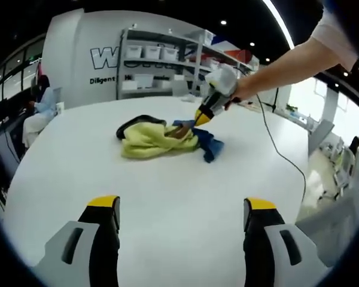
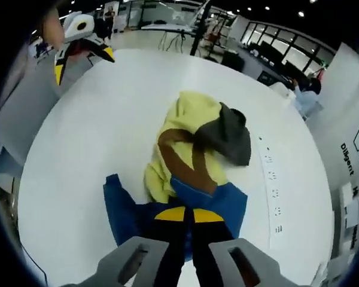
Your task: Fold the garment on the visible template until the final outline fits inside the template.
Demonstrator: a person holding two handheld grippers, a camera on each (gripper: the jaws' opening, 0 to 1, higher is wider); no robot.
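Observation:
A crumpled garment [image 1: 158,139] in yellow, blue, brown and dark grey lies in a heap in the middle of the white round table [image 1: 167,179]. My left gripper [image 1: 182,206] hovers open near the table's front, well short of the heap. A person's hand holds my right gripper [image 1: 204,113] down at the heap's blue right end. In the right gripper view my right gripper [image 2: 189,215] has its jaws together on the blue fabric of the garment [image 2: 194,143]. My left gripper [image 2: 84,63] stands open beyond the heap, off at the top left.
A thin cable [image 1: 281,156] trails across the table's right side. Small printed marks [image 2: 272,179] run in a line on the table beside the heap. Shelves with white bins [image 1: 161,54] stand behind the table, and a seated person [image 1: 42,101] is at the far left.

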